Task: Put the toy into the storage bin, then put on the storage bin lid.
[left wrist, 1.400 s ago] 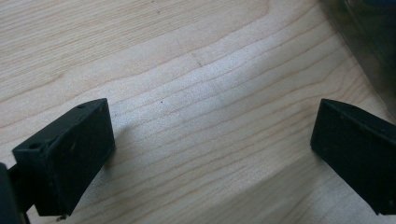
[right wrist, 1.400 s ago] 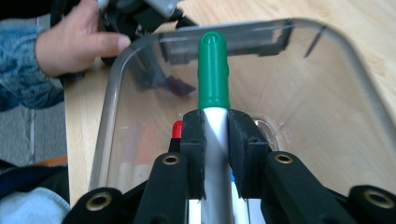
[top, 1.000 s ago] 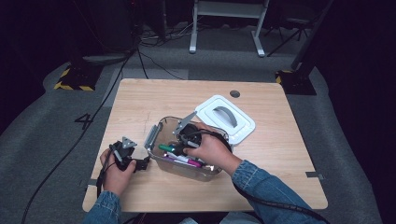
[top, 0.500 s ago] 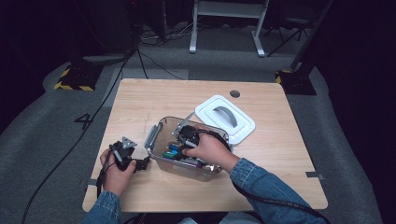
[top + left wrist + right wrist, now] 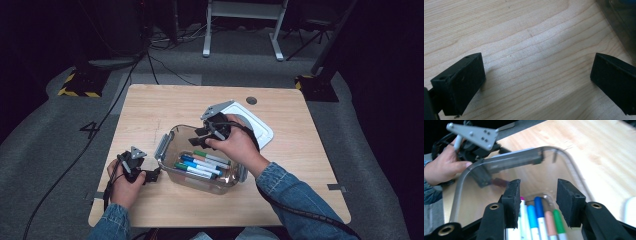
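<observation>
Markers (image 5: 541,220) in bin (image 5: 464,185), under open right tongs (image 5: 537,202) (unheld)

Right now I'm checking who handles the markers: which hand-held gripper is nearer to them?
Right. The right hand-held gripper hangs open just above the markers inside the clear bin. The left hand-held gripper rests open on the table, outside the bin's left end.

Green, blue, pink and light-blue markers (image 5: 537,218) lie in a clear plastic box (image 5: 172,145) with grey latches. The table (image 5: 150,107) is pale wood grain, the lid (image 5: 260,127) white, the sleeve (image 5: 295,197) blue denim.
</observation>
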Motion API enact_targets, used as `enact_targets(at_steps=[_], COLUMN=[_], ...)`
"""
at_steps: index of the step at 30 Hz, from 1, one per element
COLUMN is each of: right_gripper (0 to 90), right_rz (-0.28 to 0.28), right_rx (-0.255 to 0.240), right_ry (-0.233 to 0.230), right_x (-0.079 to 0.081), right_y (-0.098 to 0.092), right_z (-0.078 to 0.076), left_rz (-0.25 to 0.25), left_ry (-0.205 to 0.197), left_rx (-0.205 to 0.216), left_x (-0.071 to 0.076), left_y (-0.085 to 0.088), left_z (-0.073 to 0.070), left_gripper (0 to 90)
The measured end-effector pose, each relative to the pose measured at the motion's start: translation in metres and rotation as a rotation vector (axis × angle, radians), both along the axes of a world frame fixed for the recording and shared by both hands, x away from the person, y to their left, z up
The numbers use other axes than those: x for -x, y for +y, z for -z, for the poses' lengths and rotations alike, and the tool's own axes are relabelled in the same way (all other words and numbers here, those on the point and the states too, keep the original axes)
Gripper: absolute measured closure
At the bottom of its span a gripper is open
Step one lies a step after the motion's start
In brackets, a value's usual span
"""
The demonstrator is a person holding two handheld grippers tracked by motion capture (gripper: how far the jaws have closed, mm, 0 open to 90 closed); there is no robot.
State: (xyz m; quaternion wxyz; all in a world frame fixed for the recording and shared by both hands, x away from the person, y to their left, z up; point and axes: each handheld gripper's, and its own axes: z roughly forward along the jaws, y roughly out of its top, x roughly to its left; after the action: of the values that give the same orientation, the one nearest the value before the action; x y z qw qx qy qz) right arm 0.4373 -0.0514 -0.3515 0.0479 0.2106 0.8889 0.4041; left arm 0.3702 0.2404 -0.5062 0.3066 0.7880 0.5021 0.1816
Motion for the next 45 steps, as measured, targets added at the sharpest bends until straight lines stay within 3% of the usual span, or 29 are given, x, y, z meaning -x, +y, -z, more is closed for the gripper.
enact_targets(at_steps=[9, 19, 31, 39, 45], right_gripper=[54.3, 54.0, 53.4, 53.4, 53.3], right_rz=[0.127, 0.250, 0.390, 0.436, 0.435], right_rx=[-0.025, -0.022, 0.002, 0.021, 0.041], right_ry=[-0.072, -0.082, -0.077, -0.071, -0.046], right_x=[-0.019, -0.038, -0.071, -0.097, -0.112], right_y=[-0.044, -0.088, -0.132, -0.147, -0.150], right_z=[-0.019, -0.017, 0.015, 0.046, 0.072], left_rz=[0.000, 0.000, 0.000, 0.000, 0.000], left_ry=[0.000, 0.000, 0.000, 0.000, 0.000], left_rx=[0.000, 0.000, -0.001, 0.000, 0.000], left_x=[0.000, 0.000, 0.000, 0.000, 0.000], left_y=[0.000, 0.000, 0.000, 0.000, 0.000], left_z=[0.000, 0.000, 0.000, 0.000, 0.000], left_gripper=[0.1, 0.1, 0.1, 0.1, 0.1])
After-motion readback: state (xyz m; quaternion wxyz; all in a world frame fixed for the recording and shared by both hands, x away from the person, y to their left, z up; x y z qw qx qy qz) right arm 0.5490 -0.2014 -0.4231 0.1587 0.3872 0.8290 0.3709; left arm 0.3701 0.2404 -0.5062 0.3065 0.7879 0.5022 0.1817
